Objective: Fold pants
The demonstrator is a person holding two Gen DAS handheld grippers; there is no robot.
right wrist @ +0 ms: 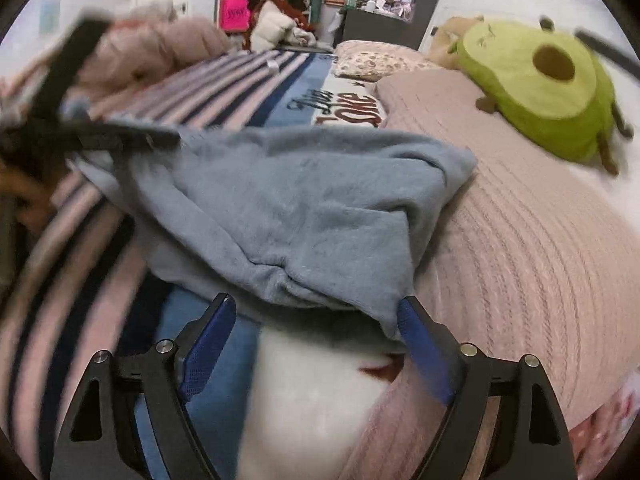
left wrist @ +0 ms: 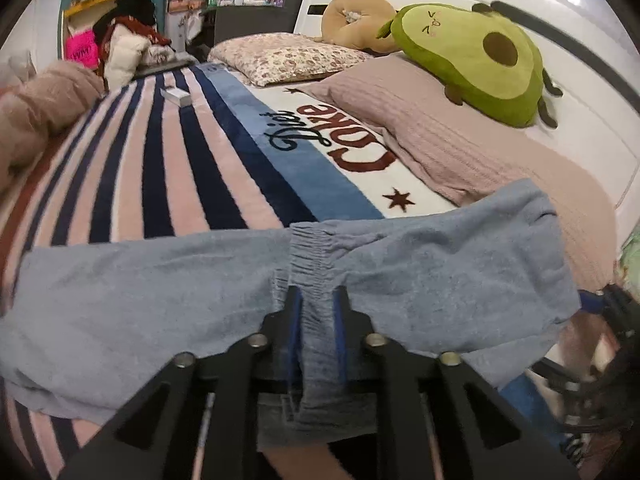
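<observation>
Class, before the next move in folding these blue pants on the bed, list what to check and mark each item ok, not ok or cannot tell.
1. Left claw shut on the pants at the elastic waistband: ok.
2. Right claw gripping fabric: not ok; it is open at the pants' near edge.
3. Pants lying flat: not ok; bunched and creased.
4. Striped blanket beyond the pants free for laying out: ok, except a small white box far back.
5. Both leg ends located: cannot tell.
</observation>
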